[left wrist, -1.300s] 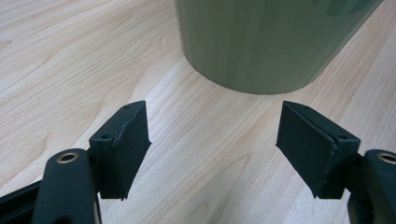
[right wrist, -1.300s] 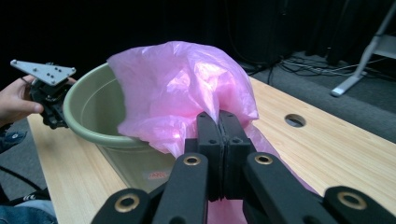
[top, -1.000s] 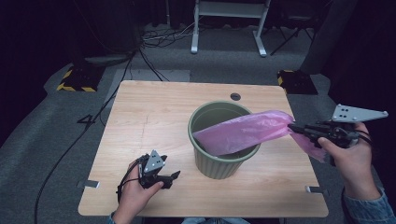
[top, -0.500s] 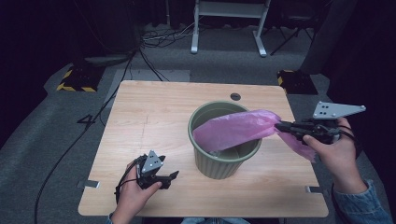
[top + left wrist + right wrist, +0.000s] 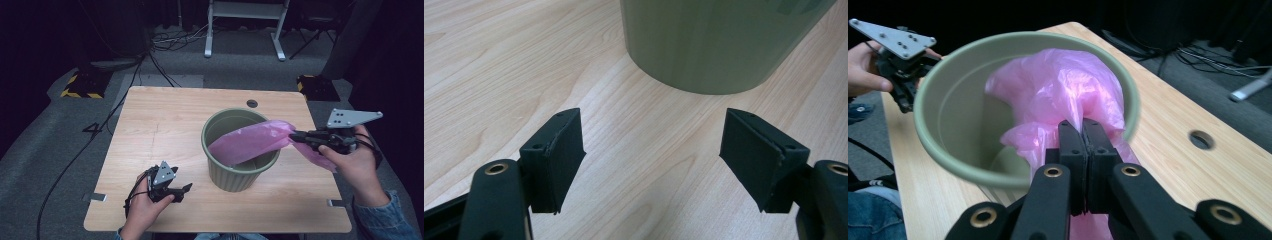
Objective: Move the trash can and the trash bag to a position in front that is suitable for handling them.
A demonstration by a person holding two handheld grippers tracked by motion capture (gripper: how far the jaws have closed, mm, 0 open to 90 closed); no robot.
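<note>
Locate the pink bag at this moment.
High view: the pink bag lies over the green bin's right rim, one end inside, the other clamped in the right tool.

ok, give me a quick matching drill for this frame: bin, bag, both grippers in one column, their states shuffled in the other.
Things:
1. green bin
2. pink bag
3. left gripper
4. right gripper

States:
A. jaws wide apart, nothing between them, low over the table
B. stands upright on the wood
C. jaws shut on plastic film
D. draped over the rim, partly inside, tail hanging outside

Pairs: 1-B, 2-D, 3-A, 4-C
</note>
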